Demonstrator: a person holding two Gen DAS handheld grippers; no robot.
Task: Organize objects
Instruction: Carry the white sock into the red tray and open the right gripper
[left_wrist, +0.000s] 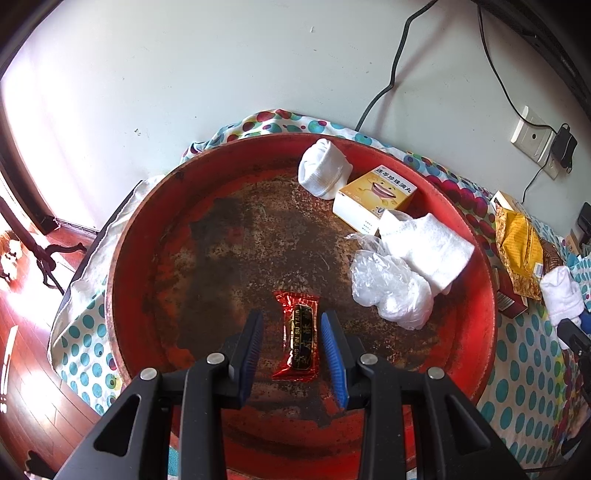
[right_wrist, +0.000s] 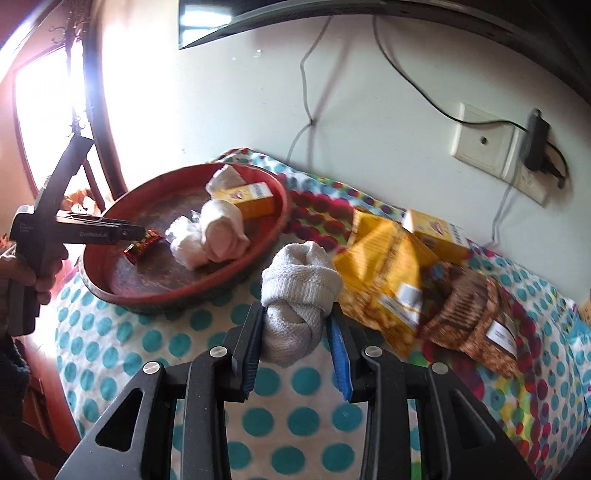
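Jaws of the right gripper (right_wrist: 295, 332) pinch a rolled white sock (right_wrist: 299, 291), which could slip free mid-carry to the red tray (right_wrist: 110, 288), while the left gripper (left_wrist: 291, 350) straddles the candy (left_wrist: 300, 334) with jaws apart, not pressing it.

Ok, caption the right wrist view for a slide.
Right gripper carries a rolled sock over the dotted cloth near the red tray.

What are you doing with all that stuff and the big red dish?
A person is tidying things into the round, rusty red tray on the dotted cloth. The left gripper hangs over a red foil-wrapped candy lying in the tray, with its fingers on either side but not squeezing it. The right gripper is shut on a rolled white sock, held above the cloth. Two more white sock rolls, a yellow box and a crumpled clear plastic bag already sit in the tray.
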